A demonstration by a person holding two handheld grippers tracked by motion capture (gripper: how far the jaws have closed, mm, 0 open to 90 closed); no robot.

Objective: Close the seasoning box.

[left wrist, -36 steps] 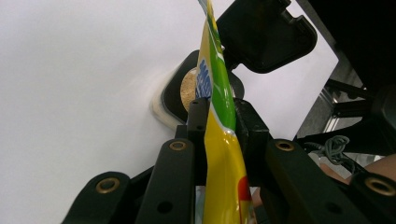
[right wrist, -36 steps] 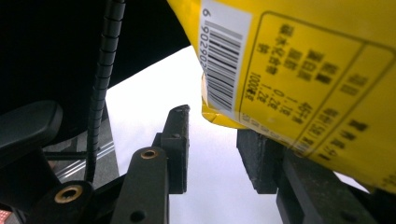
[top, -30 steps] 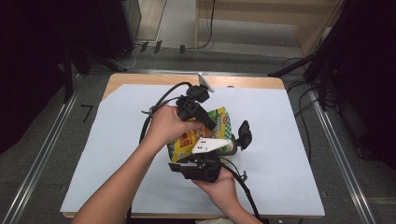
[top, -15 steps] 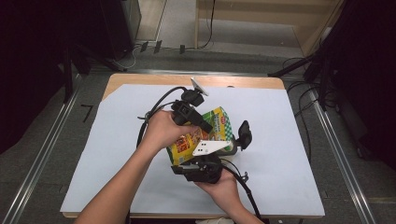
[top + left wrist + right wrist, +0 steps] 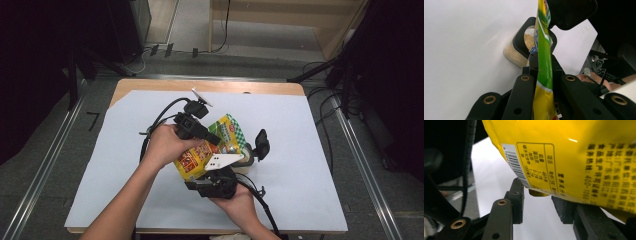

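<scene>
Left gripper (image 5: 215,139): its fingers (image 5: 524,87) are clenched flat on the yellow-and-green printed foil snack pouch (image 5: 207,147); in the left gripper view the pouch's thin edge (image 5: 543,75) runs straight up between the two black fingers, squeezed from both sides. The jaws have just been closing, with the pouch between them. Beyond the fingertips in that view stands a clear jar of tan crumbs with a black flip lid (image 5: 520,48), lid open, just past the pouch edge on the white table sheet (image 5: 461,50).

Right gripper (image 5: 220,175): seen from above, it sits below the pouch with the person's hand under it, and the grey three-cornered plate (image 5: 222,161) on top overlaps the pouch's lower corner. In the right gripper view the fingers (image 5: 516,202) stand apart, released; the pouch's yellow back face with barcode and printed table (image 5: 564,157) hangs just above and across the gap, close over the fingertips. A small yellowish piece shows between the fingertips at the far end; I cannot tell whether either pad touches it or the pouch.

From above, the pouch lies tilted between the two grippers, its green end pointing away from the person, near the middle of the sheet, with the jar's black lid (image 5: 261,142) just to the right of both sets of fingers.
</scene>
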